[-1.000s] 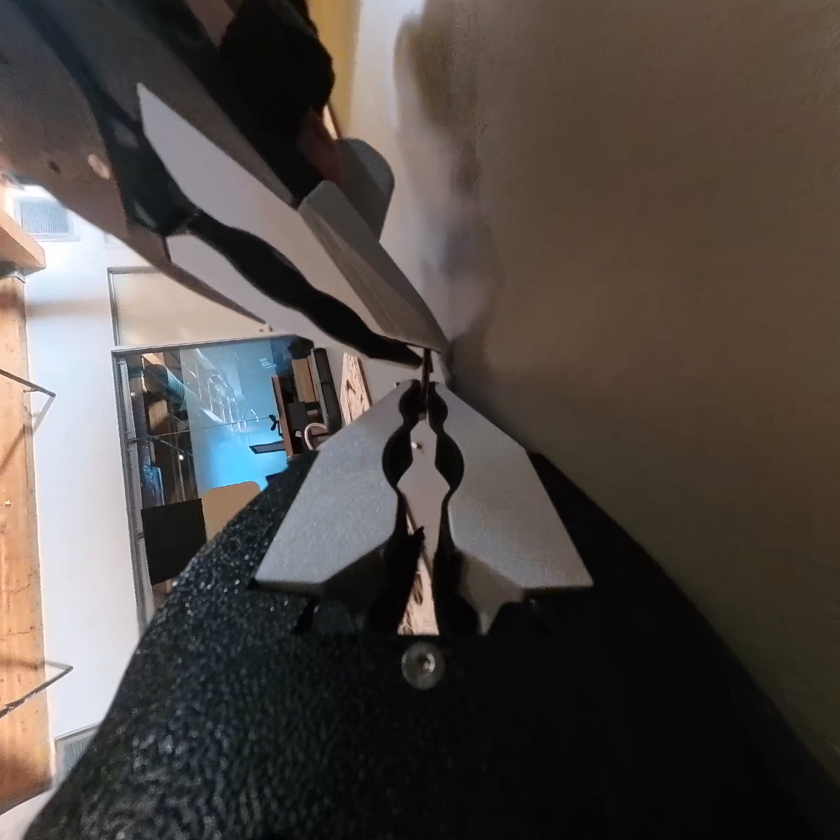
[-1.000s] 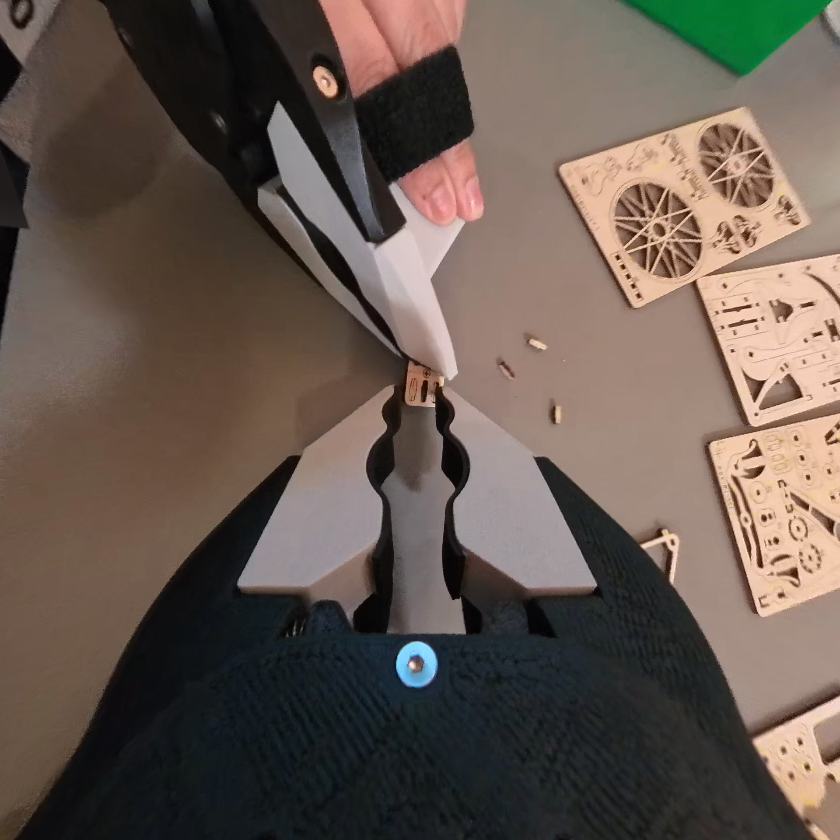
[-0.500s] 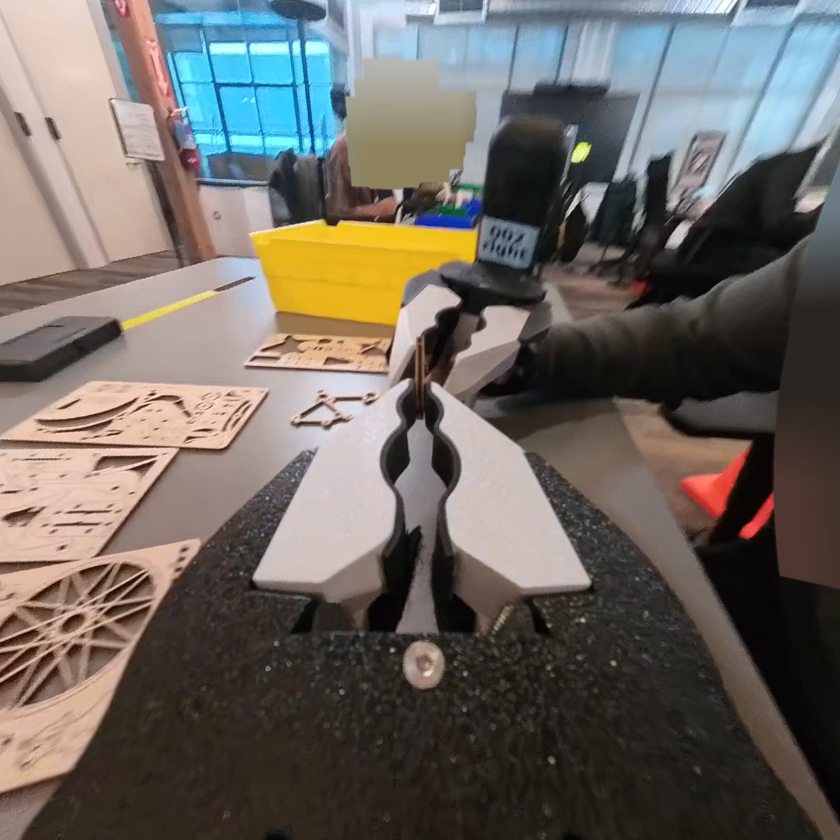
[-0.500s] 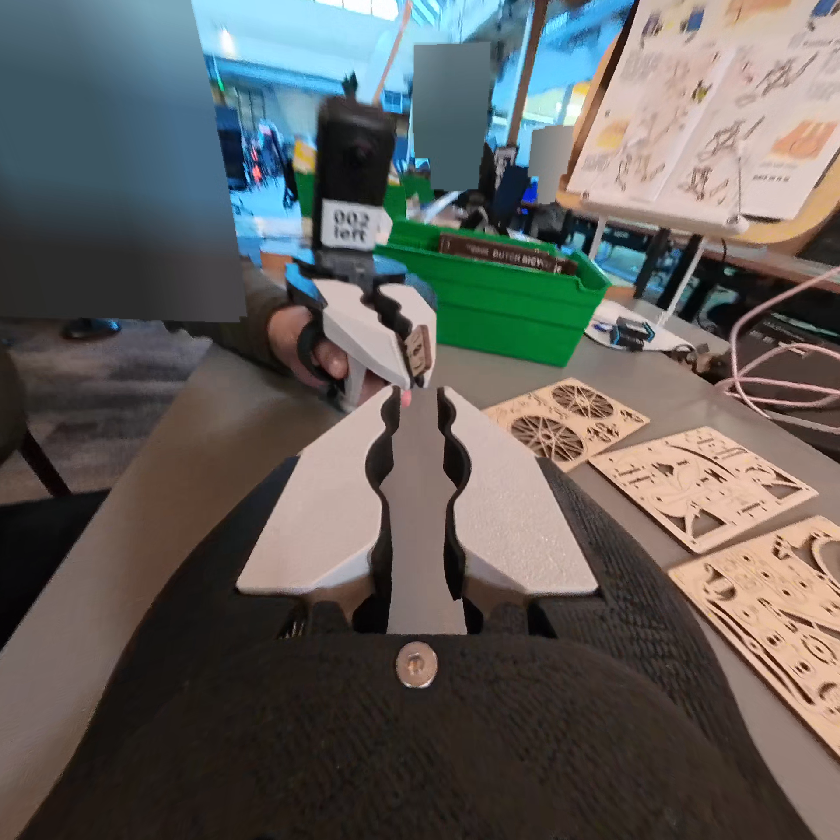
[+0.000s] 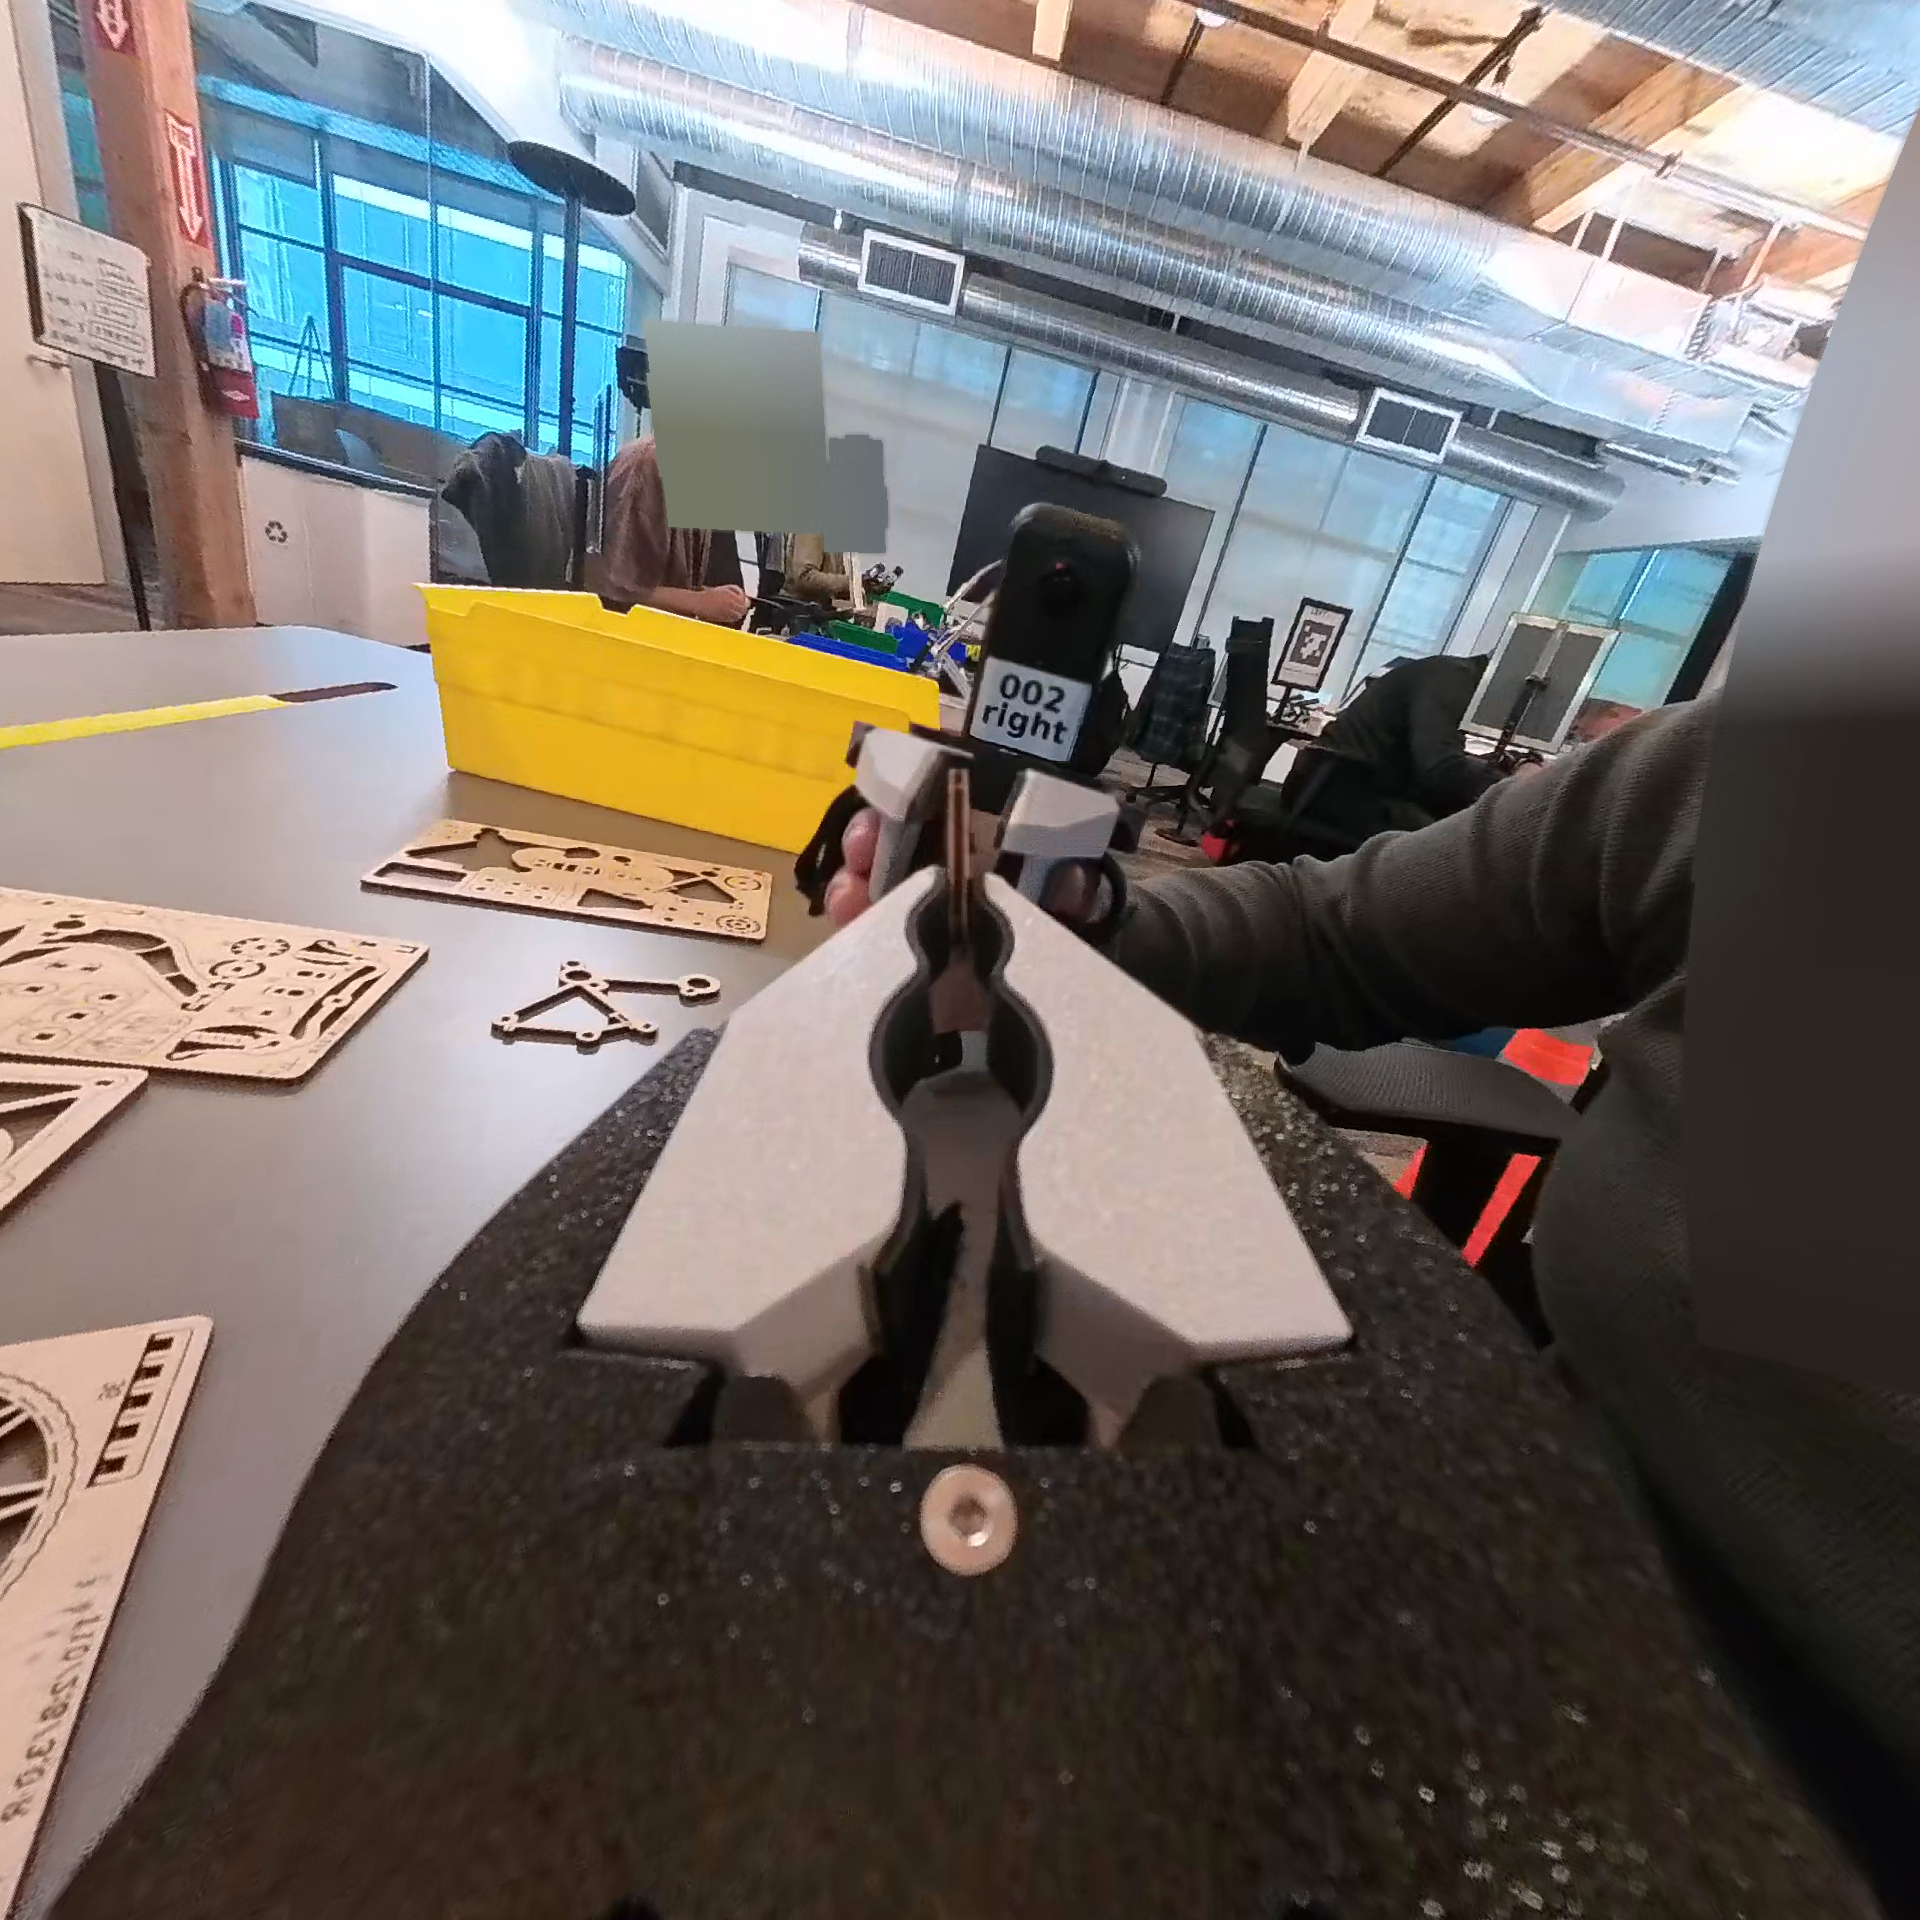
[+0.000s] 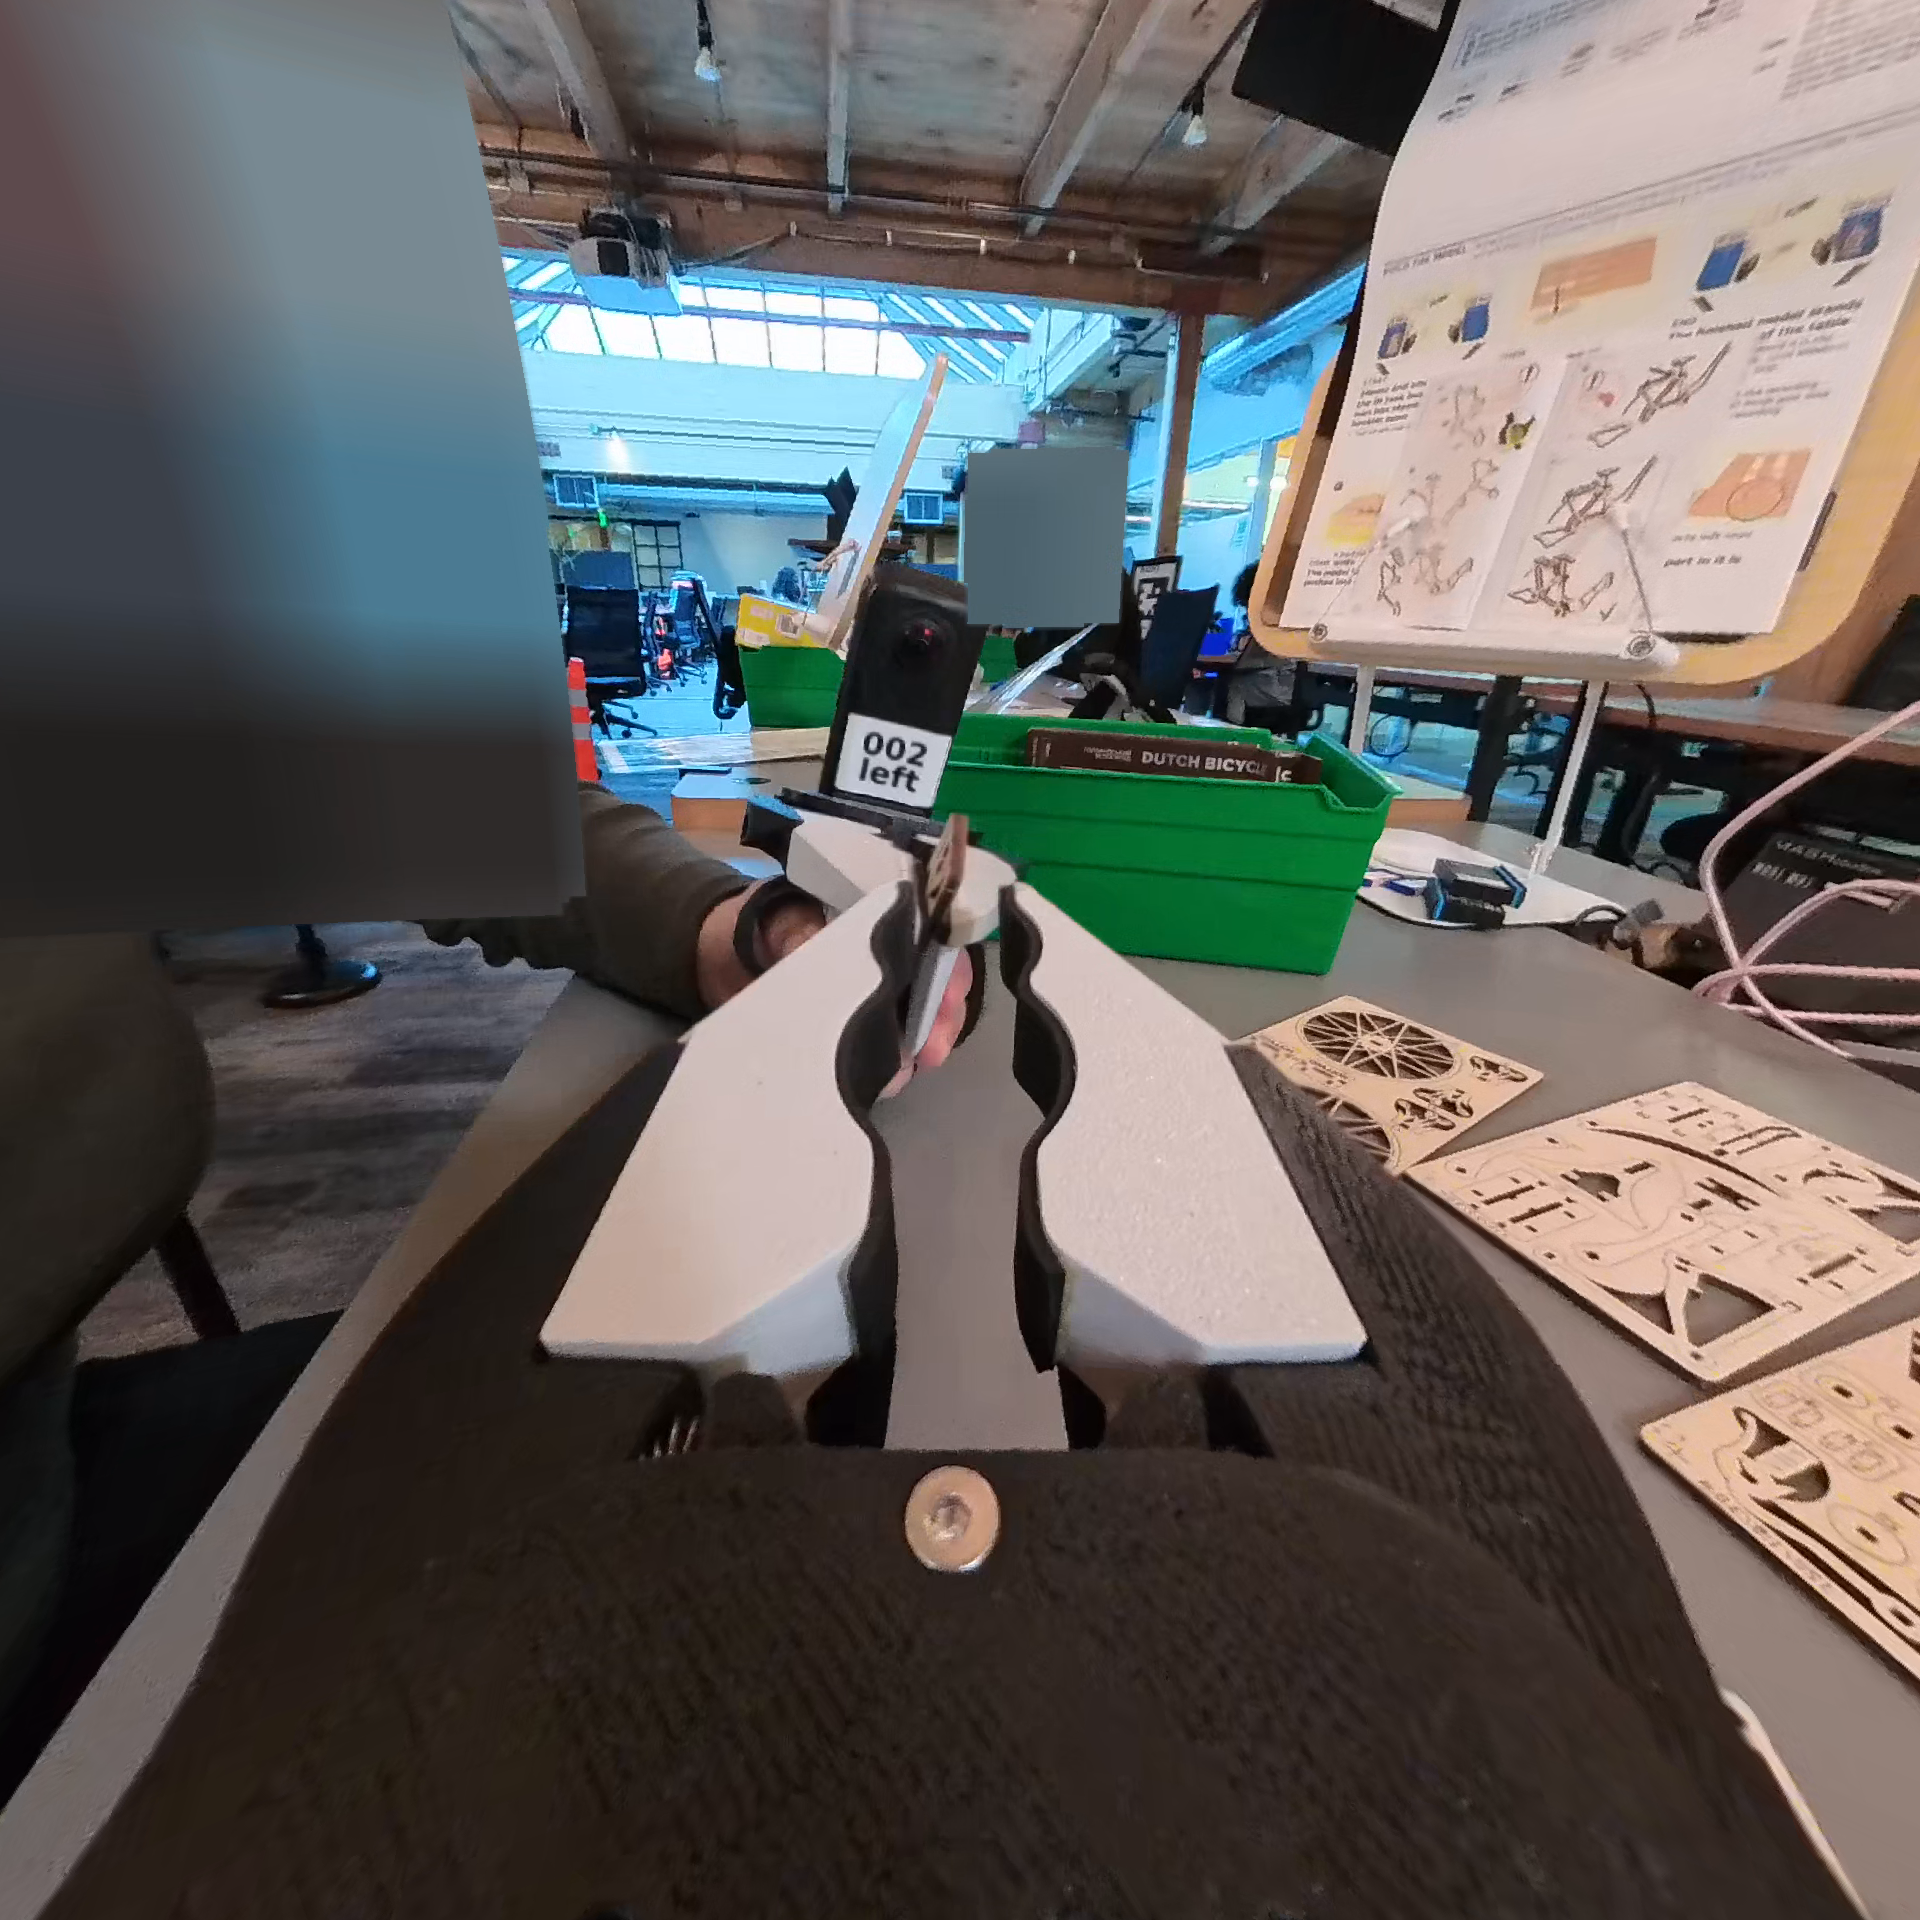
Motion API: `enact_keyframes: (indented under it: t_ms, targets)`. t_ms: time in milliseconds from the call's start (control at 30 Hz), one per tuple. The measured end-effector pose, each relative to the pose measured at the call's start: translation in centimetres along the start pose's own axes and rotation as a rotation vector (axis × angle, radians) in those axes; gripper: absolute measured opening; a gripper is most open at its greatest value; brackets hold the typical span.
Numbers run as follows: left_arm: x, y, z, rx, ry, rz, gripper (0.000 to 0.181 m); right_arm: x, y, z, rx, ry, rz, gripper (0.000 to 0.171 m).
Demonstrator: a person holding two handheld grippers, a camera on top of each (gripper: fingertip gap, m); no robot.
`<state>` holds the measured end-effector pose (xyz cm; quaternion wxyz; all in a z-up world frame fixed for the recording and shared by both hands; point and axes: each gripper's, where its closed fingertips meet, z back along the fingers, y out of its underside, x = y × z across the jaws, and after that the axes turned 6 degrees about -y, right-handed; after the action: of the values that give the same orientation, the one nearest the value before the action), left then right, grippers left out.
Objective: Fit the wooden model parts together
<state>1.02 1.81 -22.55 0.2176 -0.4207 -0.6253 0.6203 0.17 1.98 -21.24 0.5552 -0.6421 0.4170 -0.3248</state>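
Left gripper (image 5: 961,904): fingers pinch thin wooden part (image 5: 956,831) edge-on at tips.
Right gripper (image 6: 951,914): fingers spread, empty, facing part (image 6: 945,868).
Handling: light, stiff, likely brittle ply; you grip flat faces w/ tips, near edge.

Open-plan loft workspace, part office, part workshop. Evidence: exposed timber ceiling joists (image 5: 1351,62), silver ventilation ducts (image 5: 1039,177), glass partition walls (image 5: 1299,499), office chairs (image 6: 608,649), grey bench (image 5: 260,810) carrying a yellow parts bin (image 5: 644,717), a green parts bin (image 6: 1153,873) and laser-cut wooden sheets (image 6: 1683,1216).
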Motion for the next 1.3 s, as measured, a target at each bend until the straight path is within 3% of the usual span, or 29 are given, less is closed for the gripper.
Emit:
enact_keyframes:
  t_ms: [300,600,733,1300]
  targets:
    - [-0.7,-0.2,0.0,-0.026,0.041,-0.014,0.0,0.8,-0.1,-0.2,-0.016,-0.071,-0.062,0.0]
    - [-0.6,-0.3,0.1,-0.032,0.059,0.029,0.0,0.6,-0.3,-0.5,-0.045,-0.03,-0.058,0.014]
    - [-0.8,-0.2,0.0,-0.026,0.072,0.022,0.0,1.0,-0.3,-0.5,-0.033,-0.047,-0.048,0.002]
    - [-1.1,0.0,0.0,-0.012,0.103,0.051,0.0,1.1,0.1,-0.7,-0.02,-0.087,-0.183,0.001]
